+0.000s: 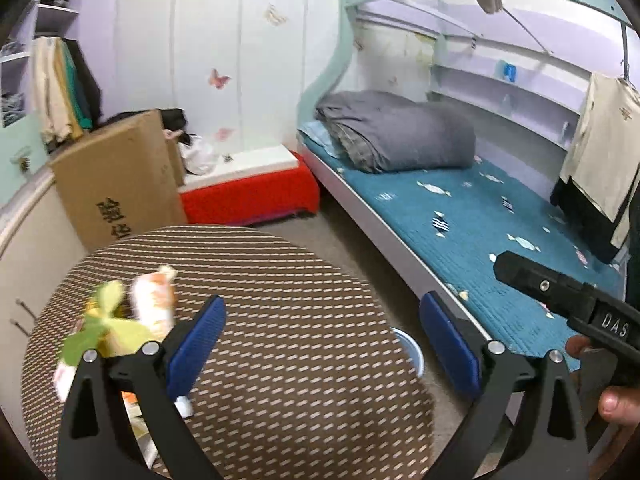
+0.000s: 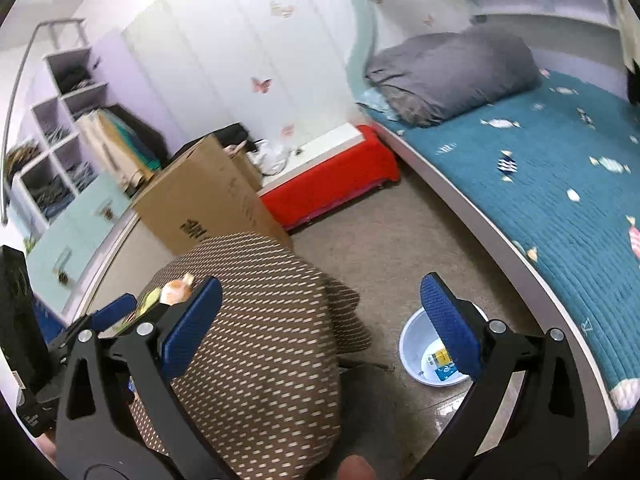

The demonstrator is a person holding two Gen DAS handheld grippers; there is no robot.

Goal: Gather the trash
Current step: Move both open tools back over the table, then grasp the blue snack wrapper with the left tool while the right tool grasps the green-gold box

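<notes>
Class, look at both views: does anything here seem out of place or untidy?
Yes: crumpled wrappers lie loose on the round brown-patterned table, while the white bin on the floor already holds some litter.

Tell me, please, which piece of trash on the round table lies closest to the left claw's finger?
The orange-and-white wrapper: it lies just beside the left claw's left finger, while the green-and-yellow wrapper sits farther out toward the table's left edge.

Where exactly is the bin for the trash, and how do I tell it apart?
Start at the bed with the teal cover. On the floor between its white edge and the round brown-patterned table sits a small pale blue bin. It is the only open round container there, with a few wrappers already inside.
</notes>
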